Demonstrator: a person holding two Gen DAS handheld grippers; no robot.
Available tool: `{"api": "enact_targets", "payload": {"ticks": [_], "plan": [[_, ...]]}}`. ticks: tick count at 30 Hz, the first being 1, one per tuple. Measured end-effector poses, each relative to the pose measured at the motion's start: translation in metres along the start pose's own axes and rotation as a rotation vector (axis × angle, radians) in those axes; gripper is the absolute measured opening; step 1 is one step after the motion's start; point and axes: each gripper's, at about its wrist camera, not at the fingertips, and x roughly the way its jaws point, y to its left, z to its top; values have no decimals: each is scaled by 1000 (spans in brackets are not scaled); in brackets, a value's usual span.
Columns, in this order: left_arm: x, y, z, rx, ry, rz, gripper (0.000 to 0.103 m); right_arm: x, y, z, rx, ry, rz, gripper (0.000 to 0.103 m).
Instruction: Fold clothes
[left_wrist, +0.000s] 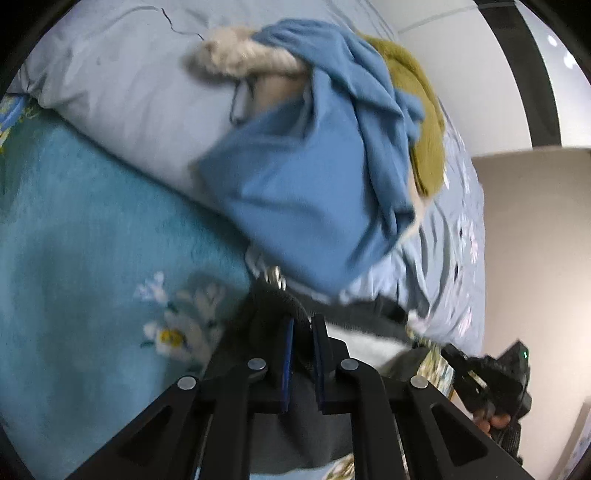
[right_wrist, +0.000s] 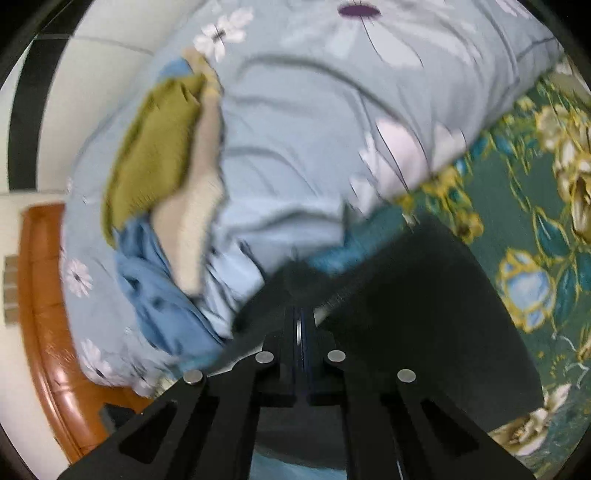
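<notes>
Both grippers have a bite on the same dark garment (right_wrist: 424, 302), and that shared hold is where I would expect trouble. Taking the scene from the left: the left gripper (left_wrist: 303, 325) has its blue pads nearly together with a thin fold of the dark cloth pinched between them, low over the teal floral blanket (left_wrist: 92, 240). That pinch looks shallow. Only an edge sits in the jaws, so a brisk pull could slide the fabric out and drop that corner back on the bed.

Beyond it lies a heap of other clothes on the pale duvet (left_wrist: 122, 85): a blue garment (left_wrist: 295, 177), an olive one (left_wrist: 417, 110) and a cream knit (left_wrist: 236, 55). The dark garment's far edge seems to run close under the blue one, though blur hides whether they touch. If they do, raising the dark piece may drag the heap along.

Further right, the right gripper (right_wrist: 303, 325) is clamped fully together on the dark cloth, whose bulk hangs broad and slack to its right over the green flowered bedspread (right_wrist: 535, 221). With that much loose fabric, uneven lifting by the two hands could twist the garment and spoil any clean fold line. The wooden bed frame (right_wrist: 48, 314) is close at the left, an easy thing to snag on.
</notes>
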Motion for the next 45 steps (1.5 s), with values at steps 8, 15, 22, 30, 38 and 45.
{"api": "enact_targets", "payload": {"ticks": [8,15,22,30,38,45], "plan": [[28,28,12,-73,-10,-25,5,12,0,13,-81,5,-46,2],[2,25,-8,124,-46,-85,61,-9,-29,7,-321,7,-86,28],[27,32,-27,308,-22,19,66,-14,-78,20,-321,18,-55,48],[66,33,-25,321,39,-56,69,24,-92,30,-306,52,7,50],[67,40,-30,275,40,-86,30,19,-83,21,-340,74,79,21],[6,31,-42,256,-169,-145,11,-31,-72,18,-350,-74,191,8]]}}
